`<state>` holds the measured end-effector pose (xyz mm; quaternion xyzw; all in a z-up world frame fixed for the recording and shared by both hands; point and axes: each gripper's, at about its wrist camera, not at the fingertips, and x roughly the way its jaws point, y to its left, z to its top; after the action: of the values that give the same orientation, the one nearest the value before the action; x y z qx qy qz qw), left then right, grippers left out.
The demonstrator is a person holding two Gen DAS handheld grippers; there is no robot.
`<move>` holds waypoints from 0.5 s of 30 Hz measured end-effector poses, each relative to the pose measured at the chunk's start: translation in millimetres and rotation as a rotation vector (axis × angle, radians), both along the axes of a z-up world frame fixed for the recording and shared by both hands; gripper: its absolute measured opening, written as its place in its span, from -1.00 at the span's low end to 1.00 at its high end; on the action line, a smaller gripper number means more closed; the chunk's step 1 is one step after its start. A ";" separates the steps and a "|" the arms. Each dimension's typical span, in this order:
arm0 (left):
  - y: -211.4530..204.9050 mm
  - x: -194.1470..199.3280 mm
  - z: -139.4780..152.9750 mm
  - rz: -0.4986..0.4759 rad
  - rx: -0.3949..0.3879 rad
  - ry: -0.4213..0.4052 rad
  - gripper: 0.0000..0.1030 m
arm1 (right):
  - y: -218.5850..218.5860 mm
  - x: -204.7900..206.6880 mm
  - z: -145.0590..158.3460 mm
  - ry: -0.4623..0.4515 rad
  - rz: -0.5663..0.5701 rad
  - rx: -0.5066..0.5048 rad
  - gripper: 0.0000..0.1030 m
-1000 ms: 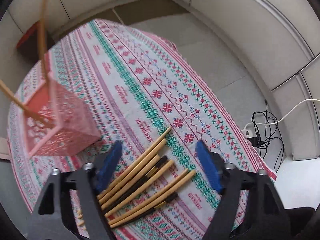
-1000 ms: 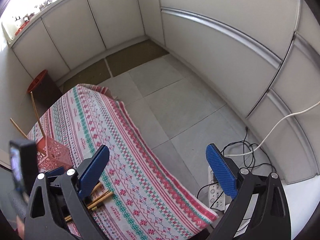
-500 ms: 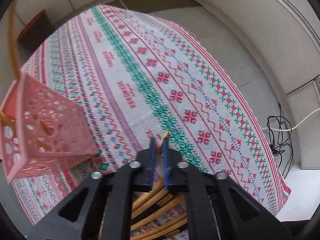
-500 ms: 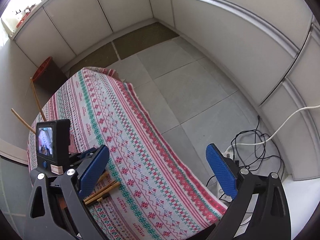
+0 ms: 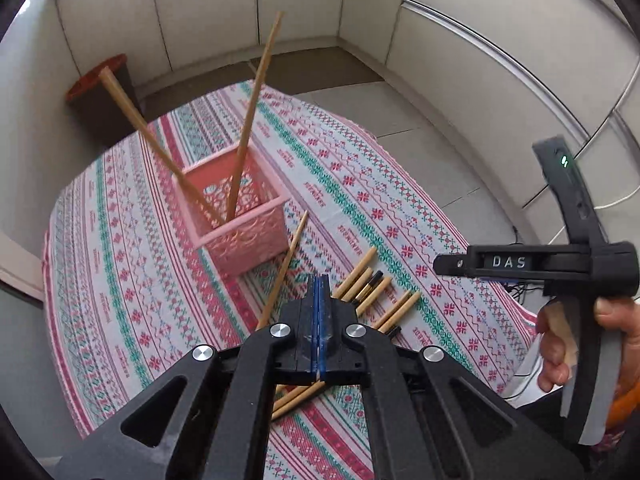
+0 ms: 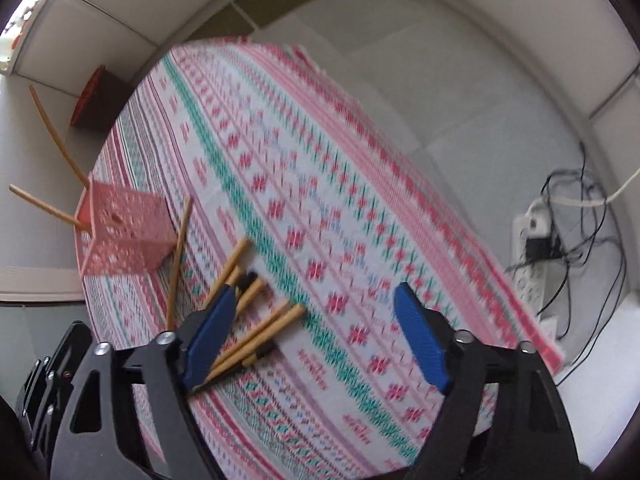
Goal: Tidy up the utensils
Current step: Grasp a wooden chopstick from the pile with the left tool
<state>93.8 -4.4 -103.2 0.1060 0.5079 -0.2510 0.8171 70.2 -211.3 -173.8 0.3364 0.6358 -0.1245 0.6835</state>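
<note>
Here one chopstick [image 5: 285, 268] is clamped by the left gripper [image 5: 321, 312], near the pink basket [image 5: 240, 216]. The right gripper [image 6: 316, 340] is closing, nothing yet pressed between its jaws.

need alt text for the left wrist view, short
The shut left gripper holds one chopstick lifted off a patterned tablecloth, its tip near a pink basket with two chopsticks standing in it. More chopsticks lie on the cloth just ahead. At right, a hand holds the other gripper's handle.

Home: patterned tablecloth [image 5: 360, 184], tiled floor [image 5: 420, 116]
</note>
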 end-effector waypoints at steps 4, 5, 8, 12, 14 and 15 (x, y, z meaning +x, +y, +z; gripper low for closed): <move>6.8 23.8 -41.1 0.094 0.079 0.058 -0.56 | 5.4 -7.8 -19.2 0.041 -0.096 0.077 0.41; 8.6 25.4 -47.6 0.101 0.095 0.063 -0.46 | 5.8 -8.5 -20.3 0.048 -0.103 0.074 0.41; 16.8 34.8 -74.1 0.101 0.158 0.103 -0.38 | 2.8 -9.3 -19.3 0.049 -0.115 0.065 0.41; 38.7 33.7 -83.7 0.069 0.180 0.139 -0.33 | -7.3 -10.7 -15.3 0.037 -0.121 0.084 0.42; 49.5 31.2 -86.7 0.065 0.199 0.154 -0.22 | -9.6 -10.7 -14.2 0.034 -0.116 0.107 0.42; 55.7 30.0 -88.9 0.073 0.206 0.161 -0.21 | -9.2 -11.3 -13.8 0.033 -0.107 0.116 0.42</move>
<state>123.8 51.3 -192.1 0.1505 0.5986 -0.1755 0.7670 59.0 -220.5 -187.6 0.4070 0.6341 -0.1295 0.6446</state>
